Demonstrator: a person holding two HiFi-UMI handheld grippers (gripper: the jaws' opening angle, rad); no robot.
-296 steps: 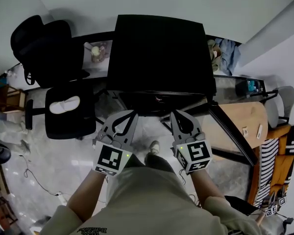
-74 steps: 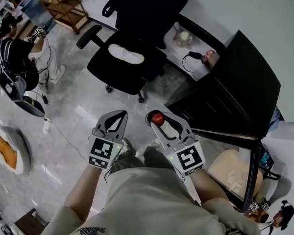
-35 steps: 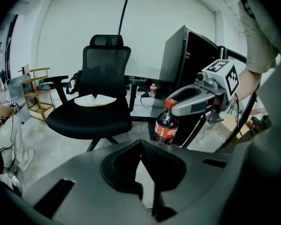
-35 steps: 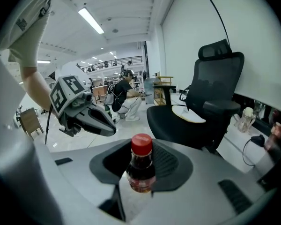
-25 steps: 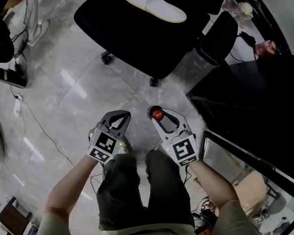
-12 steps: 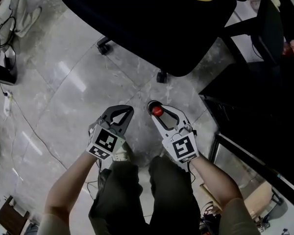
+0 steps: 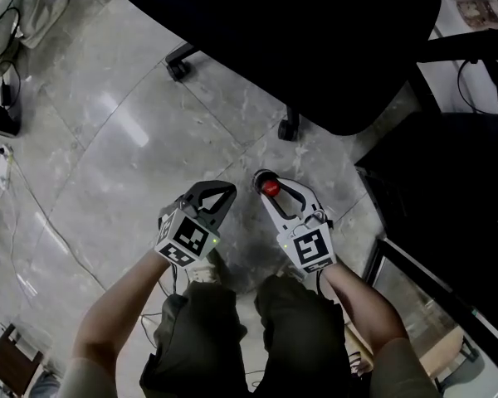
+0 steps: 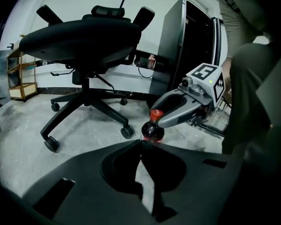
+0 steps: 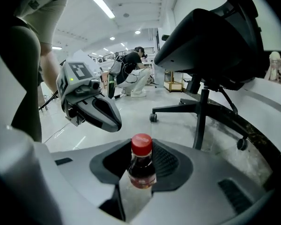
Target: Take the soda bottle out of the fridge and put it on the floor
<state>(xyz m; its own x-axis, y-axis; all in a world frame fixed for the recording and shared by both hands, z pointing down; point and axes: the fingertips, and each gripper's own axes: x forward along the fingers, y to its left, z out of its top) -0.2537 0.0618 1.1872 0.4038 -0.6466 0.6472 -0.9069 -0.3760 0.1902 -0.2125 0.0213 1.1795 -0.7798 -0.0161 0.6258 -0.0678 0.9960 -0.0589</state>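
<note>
A small soda bottle (image 9: 141,167) with dark drink and a red cap (image 7: 270,189) stands upright between the jaws of my right gripper (image 7: 267,182), which is shut on its neck and shoulder. In the left gripper view the bottle (image 8: 152,128) hangs low over the grey stone floor (image 7: 108,139); its base is hidden behind my own jaws. My left gripper (image 7: 224,191) is just left of it, shut, with nothing in it. The black fridge (image 7: 448,189) stands to the right, with its door (image 8: 216,46) open.
A black office chair (image 7: 315,40) fills the top of the head view, with its castor (image 7: 289,129) close ahead of the grippers. Cables (image 7: 8,164) trail over the floor at the left. My legs (image 7: 232,338) are below the grippers. A person (image 9: 131,69) crouches far back.
The head view has dropped closer to the floor and the chair has slid up the frame. Both grippers keep their places, the right one still on the bottle. Long before, it was empty.
</note>
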